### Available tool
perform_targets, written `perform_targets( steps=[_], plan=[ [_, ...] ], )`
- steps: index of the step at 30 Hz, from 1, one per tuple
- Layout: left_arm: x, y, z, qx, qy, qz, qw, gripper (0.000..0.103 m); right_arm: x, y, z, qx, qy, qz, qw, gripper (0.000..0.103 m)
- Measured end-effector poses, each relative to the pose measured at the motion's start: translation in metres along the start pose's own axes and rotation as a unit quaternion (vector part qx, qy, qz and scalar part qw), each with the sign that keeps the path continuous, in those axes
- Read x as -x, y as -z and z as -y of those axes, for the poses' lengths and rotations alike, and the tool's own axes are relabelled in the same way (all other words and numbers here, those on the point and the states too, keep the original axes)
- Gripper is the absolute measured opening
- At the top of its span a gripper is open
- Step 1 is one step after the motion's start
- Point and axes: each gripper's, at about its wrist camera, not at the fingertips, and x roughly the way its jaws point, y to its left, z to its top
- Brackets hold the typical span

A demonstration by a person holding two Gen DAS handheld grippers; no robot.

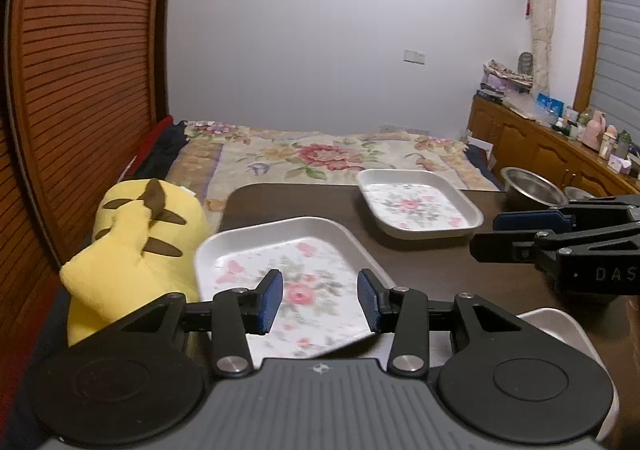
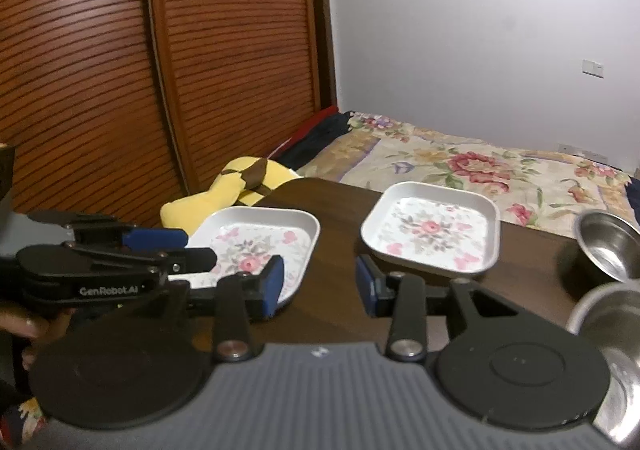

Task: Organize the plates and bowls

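Note:
Two square white plates with a pink flower print lie on the dark wooden table (image 1: 432, 266). The near plate (image 1: 288, 270) lies at the table's left edge, under and just ahead of my left gripper (image 1: 320, 300), which is open and empty above it. The far plate (image 1: 418, 205) sits further back. In the right wrist view the near plate (image 2: 260, 246) is left and the far plate (image 2: 434, 230) is ahead. My right gripper (image 2: 319, 284) is open and empty over bare table between them. Two steel bowls (image 2: 608, 246) (image 2: 612, 334) stand at the right.
A yellow plush toy (image 1: 136, 246) lies off the table's left side. A bed with a floral cover (image 1: 320, 157) lies beyond the table. A slatted wooden wardrobe (image 2: 160, 69) stands on the left. A cluttered sideboard (image 1: 560, 137) runs along the right. A white dish rim (image 1: 560, 326) shows near right.

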Motion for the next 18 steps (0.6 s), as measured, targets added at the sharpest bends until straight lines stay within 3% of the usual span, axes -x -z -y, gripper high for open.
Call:
perform_targets(
  steps=[12, 18],
  plan=[
    [-0.017, 0.007, -0.062, 0.037, -0.021, -0.012, 0.9990, 0.043, -0.063, -0.012, -0.014, -0.010, -0.016, -0.066, 0.998, 0.041],
    [-0.026, 0.014, -0.073, 0.050, -0.015, -0.020, 0.9985, 0.036, -0.085, -0.010, -0.017, -0.008, -0.009, -0.093, 0.996, 0.039]
  ],
)
